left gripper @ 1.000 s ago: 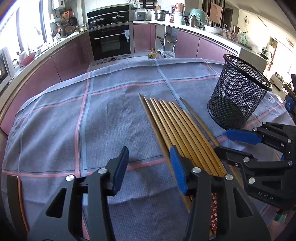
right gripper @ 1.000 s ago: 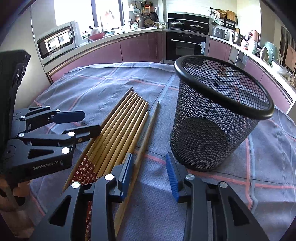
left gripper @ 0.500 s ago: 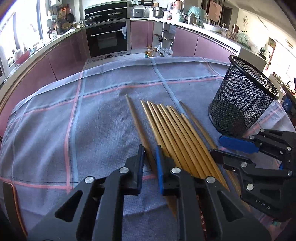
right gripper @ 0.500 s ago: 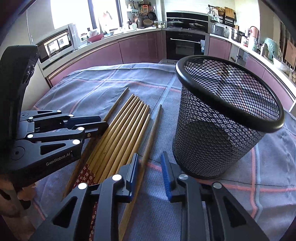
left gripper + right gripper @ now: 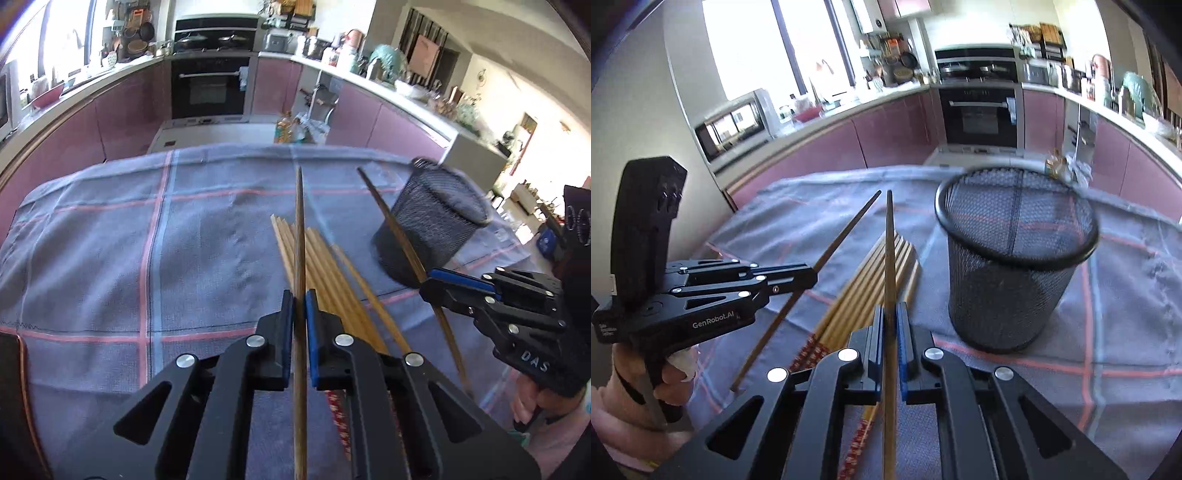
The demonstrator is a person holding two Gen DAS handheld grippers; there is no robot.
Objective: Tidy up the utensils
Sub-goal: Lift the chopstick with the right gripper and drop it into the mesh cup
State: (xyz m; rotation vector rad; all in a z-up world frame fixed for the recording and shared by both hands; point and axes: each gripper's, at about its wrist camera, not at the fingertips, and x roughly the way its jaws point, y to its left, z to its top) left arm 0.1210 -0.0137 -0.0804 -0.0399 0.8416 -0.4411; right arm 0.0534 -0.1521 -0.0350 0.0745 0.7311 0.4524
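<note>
Your left gripper (image 5: 299,306) is clamped on one wooden chopstick (image 5: 300,258), which runs forward between the blue pads (image 5: 311,325) and rises clear of the cloth; its rear end passes out of the bottom of the left wrist view. Your right gripper (image 5: 890,321) is likewise closed on a second chopstick (image 5: 890,258), whose rear end is also cut off at the lower edge.

In the left wrist view the right gripper appears from the side at the right, holding its chopstick at a slant across the black mesh cup (image 5: 432,229). The cup is smeared by motion blur there, so its rim and mesh are hard to make out. In the right wrist view the mesh cup (image 5: 1015,258) stands upright on the blue-grey checked tablecloth (image 5: 1126,332), to the right of the held chopstick.

The remaining chopsticks (image 5: 871,288) lie side by side on the cloth, just left of the cup, their patterned red ends towards you and partly hidden under the gripper bodies. Whether the cup holds anything cannot be told.

Behind the table runs a kitchen counter with mauve cabinets (image 5: 894,133), a built-in oven (image 5: 980,118) and a microwave (image 5: 735,125).
</note>
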